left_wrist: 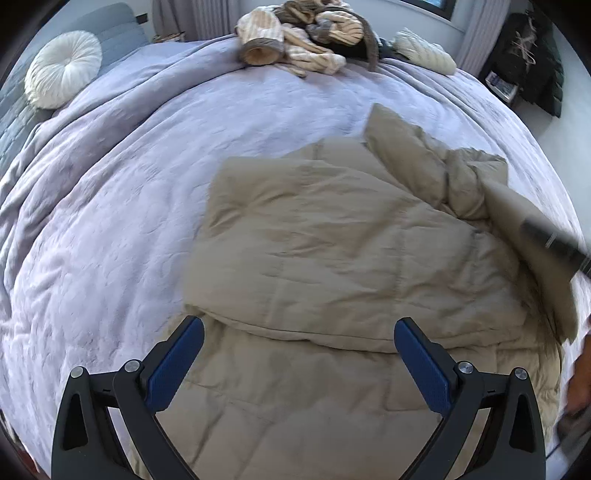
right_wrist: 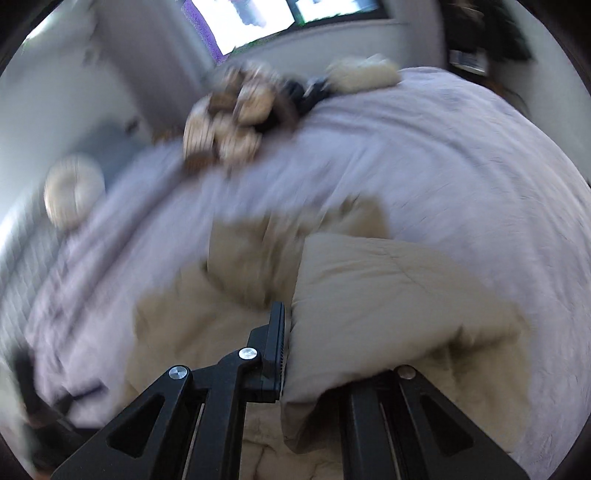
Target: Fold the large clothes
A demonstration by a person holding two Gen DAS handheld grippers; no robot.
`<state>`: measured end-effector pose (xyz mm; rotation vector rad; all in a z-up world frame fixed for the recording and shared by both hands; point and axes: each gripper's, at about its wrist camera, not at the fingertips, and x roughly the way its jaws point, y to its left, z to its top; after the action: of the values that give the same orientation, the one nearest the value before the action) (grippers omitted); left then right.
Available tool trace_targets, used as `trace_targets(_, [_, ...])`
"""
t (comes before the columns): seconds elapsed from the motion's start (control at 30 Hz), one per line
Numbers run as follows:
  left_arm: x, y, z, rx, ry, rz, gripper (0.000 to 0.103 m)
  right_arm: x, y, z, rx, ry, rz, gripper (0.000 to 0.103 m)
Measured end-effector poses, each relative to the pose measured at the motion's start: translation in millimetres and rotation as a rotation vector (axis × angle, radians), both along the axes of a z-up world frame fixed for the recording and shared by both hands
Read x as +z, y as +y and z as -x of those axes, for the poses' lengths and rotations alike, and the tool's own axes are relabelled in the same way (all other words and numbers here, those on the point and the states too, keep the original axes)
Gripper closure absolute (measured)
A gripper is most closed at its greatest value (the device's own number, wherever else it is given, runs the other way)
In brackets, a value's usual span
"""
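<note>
One lavender bedspread [left_wrist: 110, 206] carries one beige quilted garment [left_wrist: 332, 258], partly folded, near its front edge; bare bedspread lies left and beyond. One sweater heap [left_wrist: 306, 40] and one round pillow [left_wrist: 62, 68] sit far off. Left gripper [left_wrist: 299, 332] gapes, empty; right gripper [right_wrist: 295, 332] pinches a garment fold.

Home bedroom: bed with lilac quilted bedspread [left_wrist: 110, 221], round white cushion [left_wrist: 62, 68] at 10 o'clock, curtained window [right_wrist: 258, 22] at 12, heaped knitwear [left_wrist: 306, 37].

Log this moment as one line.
left gripper: open, over beige jacket | right gripper: shut on jacket fold | bed
</note>
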<state>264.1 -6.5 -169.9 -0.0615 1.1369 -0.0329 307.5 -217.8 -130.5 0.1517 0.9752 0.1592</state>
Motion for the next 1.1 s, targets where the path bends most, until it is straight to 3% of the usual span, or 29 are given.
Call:
trace_targets(0.1, [-6,6,-3,0.008,0.006,0.006,0.000,-33,22,8,0.050,0.065,0.091,0.094])
trace_targets(0.23, [-13,8,-6,0.006,0.012,0.016,0.000,-54,21,12,0.019,0.140,0.117,0.092])
trace_targets(0.27, [-13,6,-7,0.005,0.012,0.018,0.000,-54,18,14,0.003,0.147,0.102,0.086])
trace_targets(0.37, [-11,5,-8,0.005,0.009,0.029,0.000,-39,4,27,-0.067,0.148,0.007,0.020])
trace_targets(0.4, [-11,5,-9,0.005,0.007,0.034,0.000,-31,-5,33,-0.092,0.136,-0.048,0.018])
trace_targets(0.47, [-10,5,-10,0.001,0.003,0.040,0.000,-23,-28,47,-0.157,0.131,-0.142,0.018])
trace_targets(0.57, [-8,5,-14,-0.004,-0.001,0.063,0.000,-21,-75,54,-0.349,0.119,-0.308,0.018])
trace_targets(0.63, [-7,6,-17,-0.003,0.000,0.090,0.000,-26,-100,48,-0.447,0.118,-0.376,0.028])
trace_targets(0.7, [-5,10,-20,-0.006,0.003,0.139,0.000,-28,-109,38,-0.486,0.112,-0.386,0.074])
trace_targets(0.73, [-3,14,-21,-0.007,0.000,0.177,0.000,-25,-110,32,-0.489,0.093,-0.378,0.081])
trace_targets(0.77, [0,18,-22,-0.008,-0.006,0.208,0.000,-19,-105,27,-0.469,0.058,-0.358,0.087])
trace_targets(0.87, [8,37,-27,-0.012,-0.022,0.326,0.000,2,-70,17,-0.321,-0.004,-0.310,0.088])
trace_targets(0.97, [15,54,-32,-0.002,-0.032,0.422,0.000,12,-18,11,-0.135,-0.020,-0.245,0.088])
trace_targets(1.1, [19,73,-36,0.017,-0.042,0.508,0.000,1,48,7,0.046,0.009,-0.185,0.088])
